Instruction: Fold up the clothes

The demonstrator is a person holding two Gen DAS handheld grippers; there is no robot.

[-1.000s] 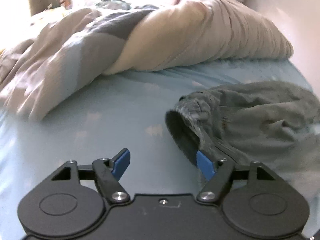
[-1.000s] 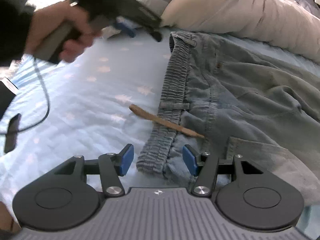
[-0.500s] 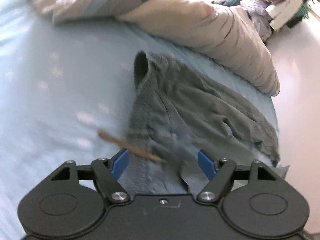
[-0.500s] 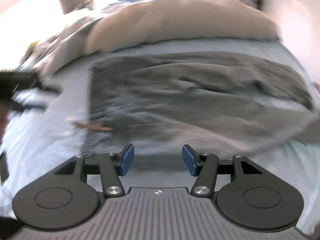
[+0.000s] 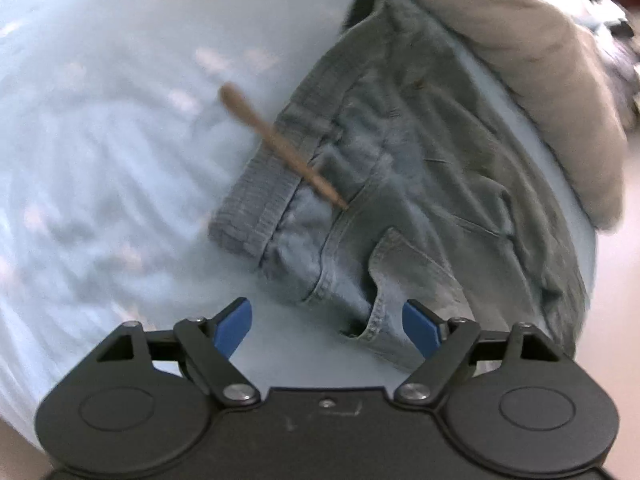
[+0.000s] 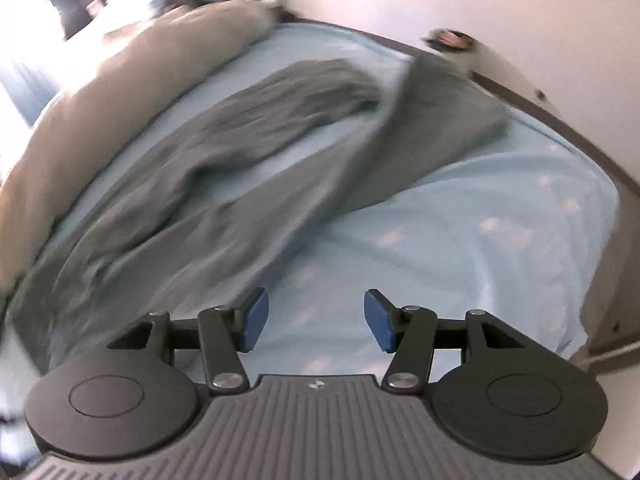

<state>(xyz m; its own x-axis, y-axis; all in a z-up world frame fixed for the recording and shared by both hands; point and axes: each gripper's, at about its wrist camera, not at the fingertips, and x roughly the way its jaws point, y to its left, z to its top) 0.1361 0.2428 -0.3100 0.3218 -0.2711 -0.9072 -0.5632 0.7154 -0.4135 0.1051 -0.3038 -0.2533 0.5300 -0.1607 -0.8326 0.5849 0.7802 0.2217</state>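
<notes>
Pale-blue bed [image 5: 100, 160] carries grey trousers [image 5: 400, 184], unfolded, waistband at ten o'clock of the left gripper [image 5: 326, 330], whose empty jaws are opening. Right gripper [image 6: 316, 320], fingers apart and empty, hovers at the legs: grasping comes next.

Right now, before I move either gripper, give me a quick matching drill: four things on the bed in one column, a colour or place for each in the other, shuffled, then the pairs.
Things:
1. trousers
2. drawstring
3. bedsheet
4. duvet

Descriptions:
A. pale blue, with faint white marks
B. beige, bunched along the far side of the trousers
C. brown, lying across the waistband
D. grey-green, spread out with the legs apart

Pairs: 1-D, 2-C, 3-A, 4-B
</notes>
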